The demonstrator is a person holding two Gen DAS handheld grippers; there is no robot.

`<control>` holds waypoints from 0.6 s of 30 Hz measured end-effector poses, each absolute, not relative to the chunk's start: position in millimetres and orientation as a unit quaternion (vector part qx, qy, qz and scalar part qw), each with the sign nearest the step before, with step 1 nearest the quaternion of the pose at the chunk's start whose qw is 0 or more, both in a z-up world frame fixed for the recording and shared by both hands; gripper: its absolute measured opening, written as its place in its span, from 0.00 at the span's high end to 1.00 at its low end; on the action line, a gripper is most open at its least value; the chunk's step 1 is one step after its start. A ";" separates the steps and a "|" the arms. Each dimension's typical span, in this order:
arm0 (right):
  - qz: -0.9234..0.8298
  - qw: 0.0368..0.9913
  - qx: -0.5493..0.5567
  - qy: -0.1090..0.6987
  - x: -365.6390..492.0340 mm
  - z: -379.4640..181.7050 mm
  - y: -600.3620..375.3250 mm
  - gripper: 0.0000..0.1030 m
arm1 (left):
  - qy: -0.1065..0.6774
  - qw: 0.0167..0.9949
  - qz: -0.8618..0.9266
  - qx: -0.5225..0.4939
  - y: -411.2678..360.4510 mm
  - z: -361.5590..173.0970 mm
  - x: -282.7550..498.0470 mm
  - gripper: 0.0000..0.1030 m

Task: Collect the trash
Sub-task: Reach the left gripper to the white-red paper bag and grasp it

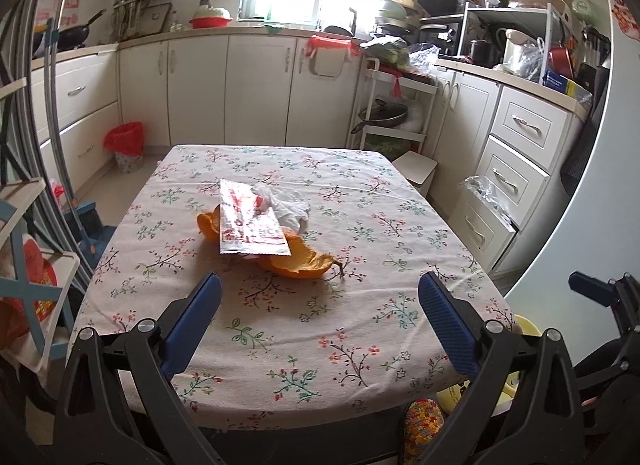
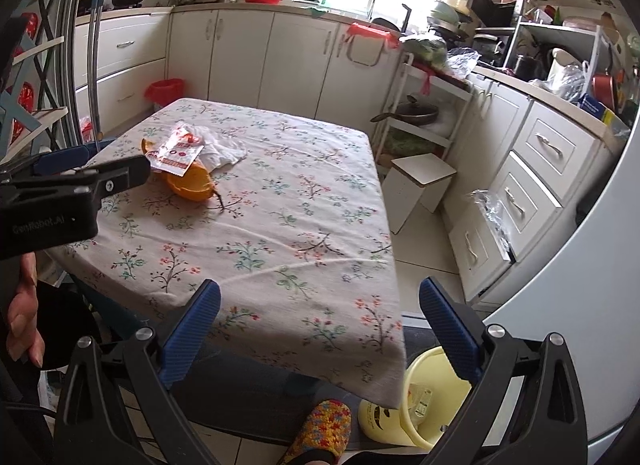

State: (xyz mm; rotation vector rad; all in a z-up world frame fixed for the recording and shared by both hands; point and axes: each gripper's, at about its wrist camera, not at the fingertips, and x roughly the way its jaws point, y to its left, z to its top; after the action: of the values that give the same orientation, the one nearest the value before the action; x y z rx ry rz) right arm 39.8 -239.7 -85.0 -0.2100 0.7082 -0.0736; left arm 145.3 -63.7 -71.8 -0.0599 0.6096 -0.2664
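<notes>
A pile of trash lies mid-table on the floral tablecloth (image 1: 304,337): a red-and-white wrapper (image 1: 250,221) on top of orange peel (image 1: 304,261), with a crumpled white plastic bag (image 1: 290,205) behind. The pile shows in the right wrist view too: wrapper (image 2: 174,151), peel (image 2: 190,185), bag (image 2: 222,149). My left gripper (image 1: 320,293) is open and empty, over the table's near edge, short of the peel. My right gripper (image 2: 320,301) is open and empty at the table's near right corner. A yellow bin (image 2: 416,405) with a little trash in it stands on the floor under that corner.
A red-lined waste basket (image 1: 128,147) stands on the floor beyond the table's far left corner. White cabinets run along the back and right. A white stool (image 2: 420,185) and a trolley (image 2: 416,121) stand right of the table. My slippered foot (image 2: 324,425) is below.
</notes>
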 end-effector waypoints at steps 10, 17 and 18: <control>-0.006 0.935 -0.104 0.340 50.9 -87.4 -219.4 0.08 | 0.299 0.949 -0.094 -0.037 -43.3 -70.5 150.9 0.08; 0.011 0.934 -0.120 0.336 60.1 -91.5 -198.0 0.08 | 0.307 0.946 -0.057 -0.084 -7.7 -70.9 156.6 0.08; 0.013 0.934 -0.124 0.335 61.4 -92.0 -193.9 0.08 | 0.308 0.946 -0.051 -0.088 -3.5 -71.6 156.9 0.08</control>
State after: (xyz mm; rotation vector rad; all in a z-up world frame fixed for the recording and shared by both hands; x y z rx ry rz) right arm 61.4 -193.9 -92.0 -0.2539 0.6859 0.0275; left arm 156.9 -3.5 -71.6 -0.1788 0.6275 -0.1043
